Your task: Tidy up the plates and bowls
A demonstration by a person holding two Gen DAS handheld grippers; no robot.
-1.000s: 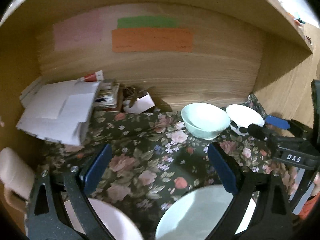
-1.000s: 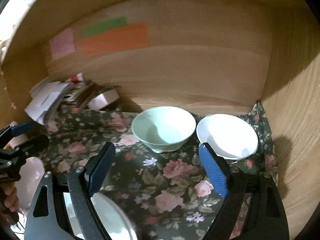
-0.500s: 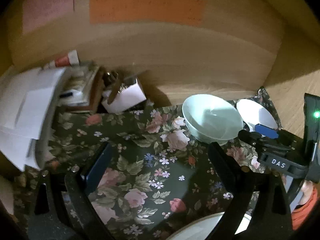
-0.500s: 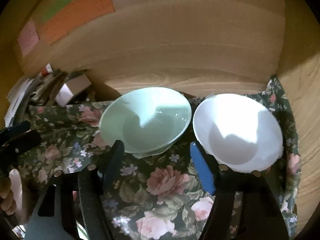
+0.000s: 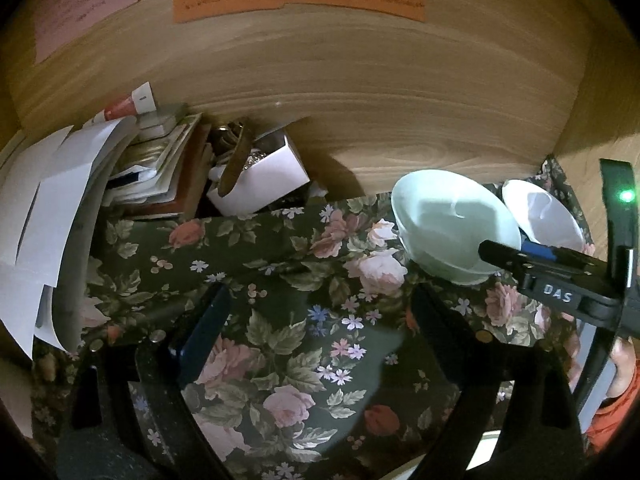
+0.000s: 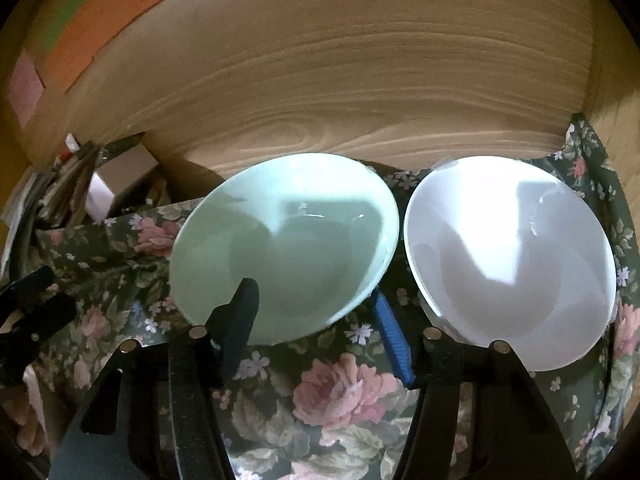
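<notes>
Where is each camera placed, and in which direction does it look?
Left wrist: on the left tool, looking forward over the floral cloth to the wooden back wall; its own open fingers show.
Right wrist: on the right tool, close over the green bowl; one finger inside it, one outside.
Shared: green bowl, white bowl.

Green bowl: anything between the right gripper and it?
Nothing visible. The right gripper is open and already straddles the near rim of the green bowl, one finger inside, the other outside next to the white bowl. Whether the pads touch the rim, I cannot tell.
</notes>
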